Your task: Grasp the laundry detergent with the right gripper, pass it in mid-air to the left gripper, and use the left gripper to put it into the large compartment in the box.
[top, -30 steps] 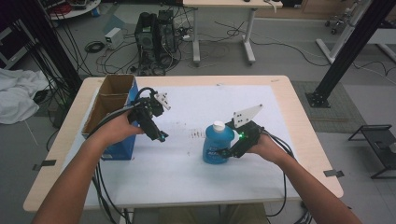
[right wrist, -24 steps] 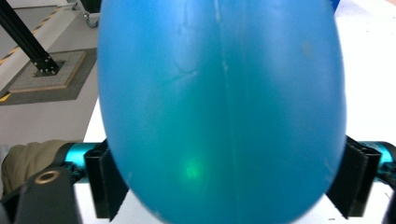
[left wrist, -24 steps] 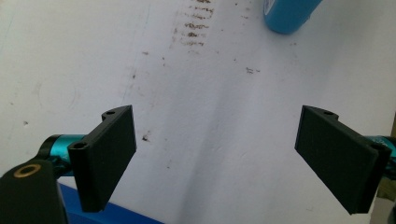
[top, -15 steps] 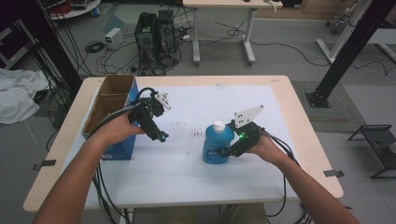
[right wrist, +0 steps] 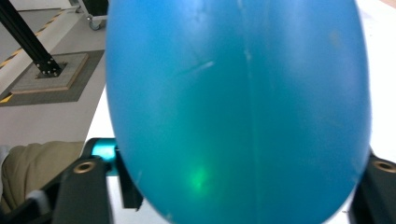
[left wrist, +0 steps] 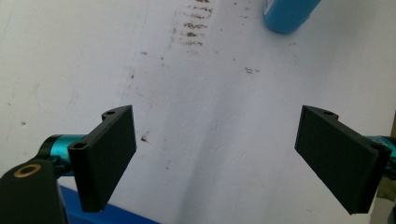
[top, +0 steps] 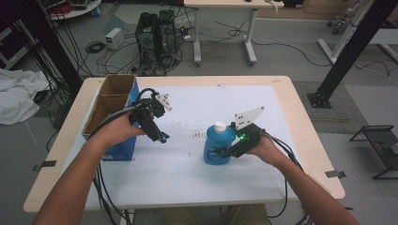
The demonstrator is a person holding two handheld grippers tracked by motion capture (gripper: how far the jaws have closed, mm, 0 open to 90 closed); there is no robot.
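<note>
Jaws of the right gripper (top: 224, 153) have just been closing, and they now sit against both flanks of the blue bottle (top: 218, 146). In the right gripper view the bottle's rounded body (right wrist: 238, 112) bulges between the two black jaws at seven and five o'clock, with a green glint low on the plastic. Whether the pads truly press the sides I cannot tell for certain, but no gap shows on either side.

From the high view, the bottle stands upright with its white cap (top: 219, 126) on top, a little toward four o'clock of the table's middle, on the white sheet (top: 187, 173) that covers the table (top: 300, 136). The right hand (top: 264, 149) comes at it from the three o'clock side.

Over on the other side, the left gripper (top: 160, 137) hangs above the sheet with its jaws spread wide and nothing between them; the left gripper view shows the two pads (left wrist: 112, 154) well apart over stained white paper, with the bottle's base (left wrist: 288, 14) up at one o'clock, well apart from them. The left hand (top: 121, 130) holds that gripper just beside the blue cardboard box (top: 109, 101), which stands open at the nine o'clock edge of the table. A patch of brown marks (top: 195, 136) lies on the sheet between the two grippers.
</note>
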